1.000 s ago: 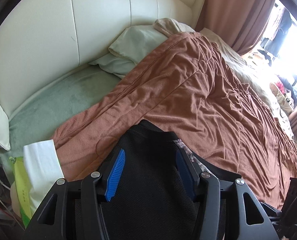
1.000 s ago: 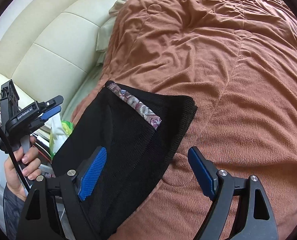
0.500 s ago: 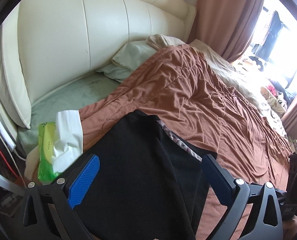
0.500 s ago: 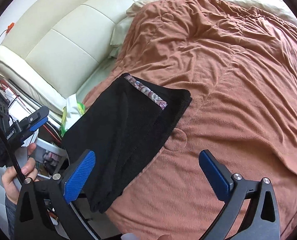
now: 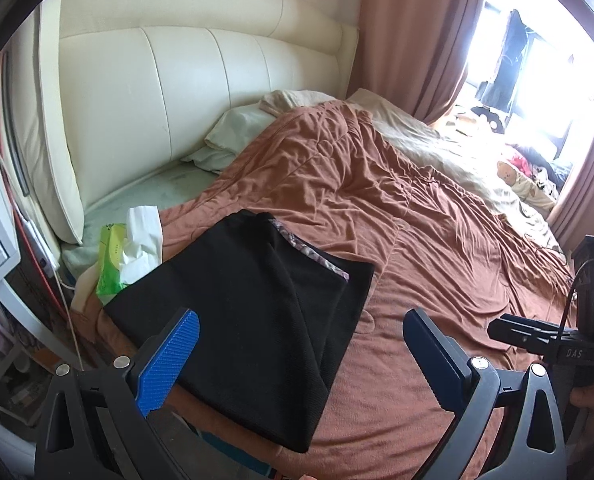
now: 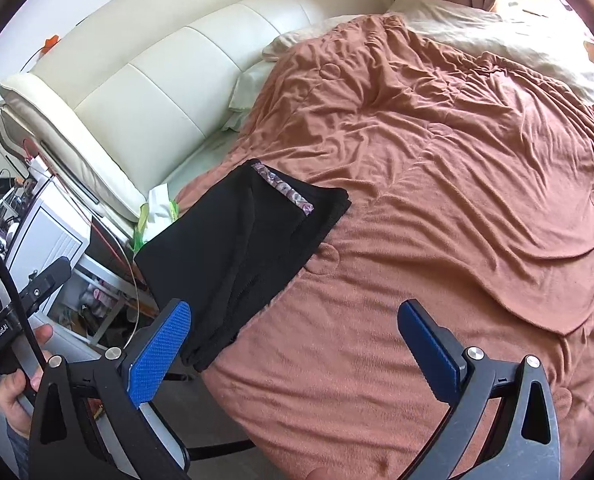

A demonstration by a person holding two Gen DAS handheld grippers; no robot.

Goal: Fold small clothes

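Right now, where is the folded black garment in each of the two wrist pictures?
Left wrist view: black garment at lower centre, on the brown blanket, above the left blue pad.
Right wrist view: black garment left of centre, at the blanket's edge.
Shared landmark: the green tissue pack just beside it.
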